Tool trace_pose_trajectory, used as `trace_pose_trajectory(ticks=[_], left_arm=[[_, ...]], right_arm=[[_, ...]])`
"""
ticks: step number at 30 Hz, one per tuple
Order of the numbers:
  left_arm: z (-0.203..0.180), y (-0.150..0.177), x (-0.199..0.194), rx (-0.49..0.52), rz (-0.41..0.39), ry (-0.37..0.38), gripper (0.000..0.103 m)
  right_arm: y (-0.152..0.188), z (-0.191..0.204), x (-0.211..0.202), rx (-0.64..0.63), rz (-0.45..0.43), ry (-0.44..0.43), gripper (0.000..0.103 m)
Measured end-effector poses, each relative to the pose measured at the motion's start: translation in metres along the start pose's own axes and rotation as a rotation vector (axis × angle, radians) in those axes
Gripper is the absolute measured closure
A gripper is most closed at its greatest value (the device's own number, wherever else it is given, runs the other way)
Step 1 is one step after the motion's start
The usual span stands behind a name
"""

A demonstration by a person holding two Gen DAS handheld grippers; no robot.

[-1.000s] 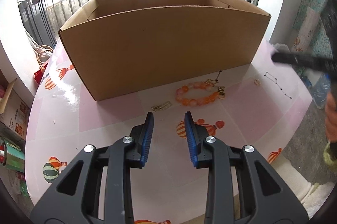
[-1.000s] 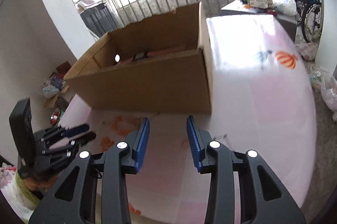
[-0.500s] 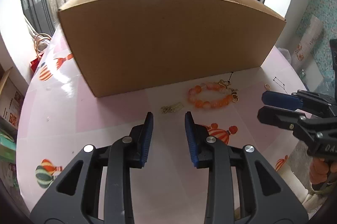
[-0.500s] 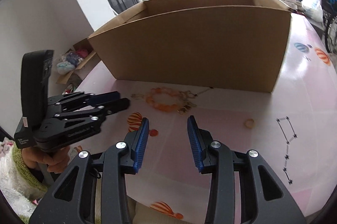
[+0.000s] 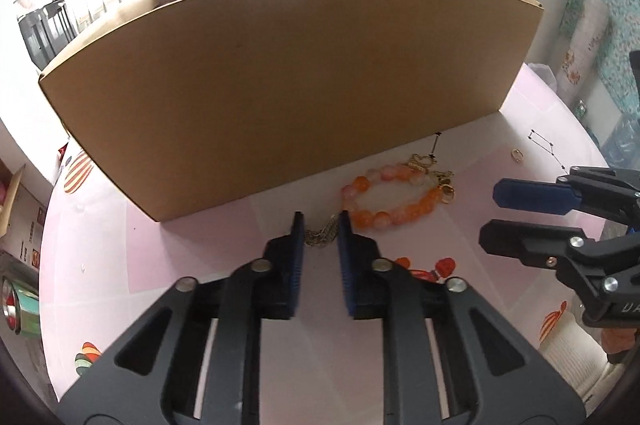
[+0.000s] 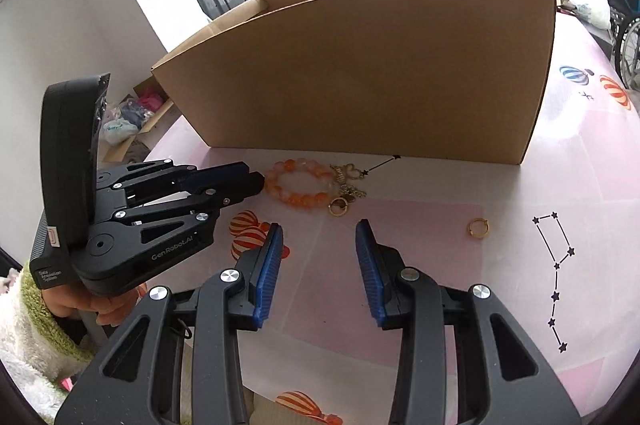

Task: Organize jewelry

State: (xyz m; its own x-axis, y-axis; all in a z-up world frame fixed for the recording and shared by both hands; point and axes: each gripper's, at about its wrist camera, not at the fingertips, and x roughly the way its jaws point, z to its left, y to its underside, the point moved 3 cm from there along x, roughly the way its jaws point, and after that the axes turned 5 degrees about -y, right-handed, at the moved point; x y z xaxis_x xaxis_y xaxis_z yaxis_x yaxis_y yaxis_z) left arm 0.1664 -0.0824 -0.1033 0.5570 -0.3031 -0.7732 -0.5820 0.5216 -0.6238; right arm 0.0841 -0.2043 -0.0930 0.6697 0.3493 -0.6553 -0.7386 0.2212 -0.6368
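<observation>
Gold chain piece (image 5: 322, 237) lies just off the cardboard box (image 5: 280, 85) front wall, mid-desk. From the left wrist, my left hand-held gripper (image 5: 320, 231) straddles it; its jaws have just been closing, a gap remains, pads not yet pressing, so I judge this the pick. Orange bead bracelet (image 5: 390, 199) sits just beside, toward the desk's (image 5: 192, 265) right edge.

From the right wrist, my right hand-held gripper (image 6: 318, 237) hangs half spread and empty, nearer the desk's front edge than the bracelet. Small gold ring (image 6: 478, 227) lies apart, rightward. Probably waiting its turn.
</observation>
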Motion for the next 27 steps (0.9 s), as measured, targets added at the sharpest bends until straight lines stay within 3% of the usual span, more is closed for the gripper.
trace_pose_trajectory(ticks=[3, 13, 20, 27], left_arm=[[-0.006, -0.002, -0.001, 0.019, -0.001, -0.008, 0.098], [0.006, 0.009, -0.009, -0.084, -0.002, 0.044, 0.098], [0.008, 0.01, -0.017, -0.097, -0.008, 0.031, 0.099], [0.014, 0.019, -0.022, -0.09, 0.004, -0.01, 0.099]], right_arm=[[0.001, -0.002, 0.0, 0.004, 0.001, 0.0, 0.066], [0.001, -0.004, -0.009, 0.011, -0.024, 0.006, 0.066], [0.001, -0.004, -0.014, -0.005, -0.035, 0.025, 0.066], [0.004, -0.02, -0.028, -0.024, -0.062, 0.141, 0.066]])
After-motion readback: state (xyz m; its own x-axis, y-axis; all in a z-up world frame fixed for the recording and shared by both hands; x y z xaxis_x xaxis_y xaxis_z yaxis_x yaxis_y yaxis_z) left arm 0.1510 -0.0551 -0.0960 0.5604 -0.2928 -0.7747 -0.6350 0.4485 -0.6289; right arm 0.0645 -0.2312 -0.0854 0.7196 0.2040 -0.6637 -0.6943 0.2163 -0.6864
